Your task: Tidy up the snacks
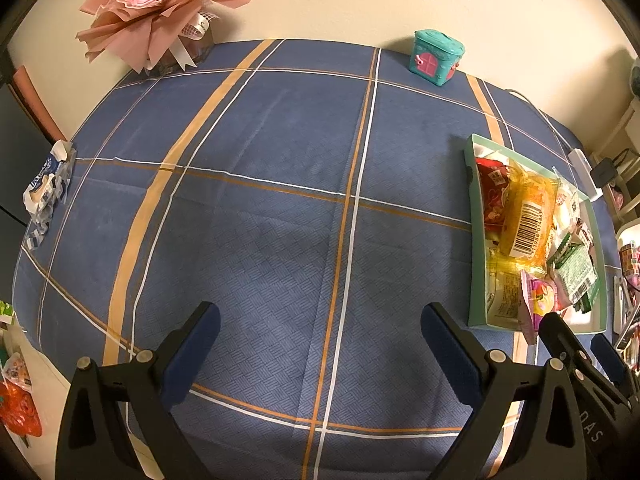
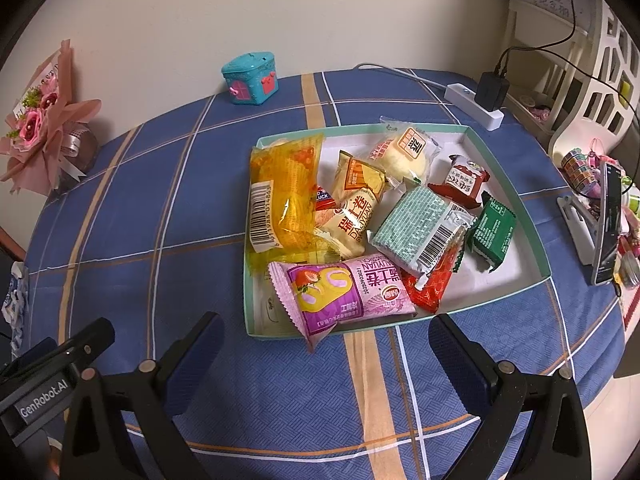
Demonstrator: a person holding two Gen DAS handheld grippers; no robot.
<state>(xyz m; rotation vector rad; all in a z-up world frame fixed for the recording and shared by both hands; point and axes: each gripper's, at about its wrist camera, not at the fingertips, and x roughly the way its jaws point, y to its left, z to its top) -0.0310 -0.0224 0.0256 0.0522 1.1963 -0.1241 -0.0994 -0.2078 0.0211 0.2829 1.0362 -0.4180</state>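
Snacks sit piled in the tray just ahead of the right gripper — spread wide, empty. The pink packet overhangs the near rim: light, crinkly, slippery, so I'd pinch its crimped end. Left gripper is wide too — tray to its right.

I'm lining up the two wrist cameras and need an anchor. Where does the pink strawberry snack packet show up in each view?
Left wrist: the pink strawberry packet sits low at the far right, at the near end of the tray, beside the right gripper.
Right wrist: the packet is bottom centre, overhanging the tray's near rim.
Shared landmark: the teal toy house by the wall.
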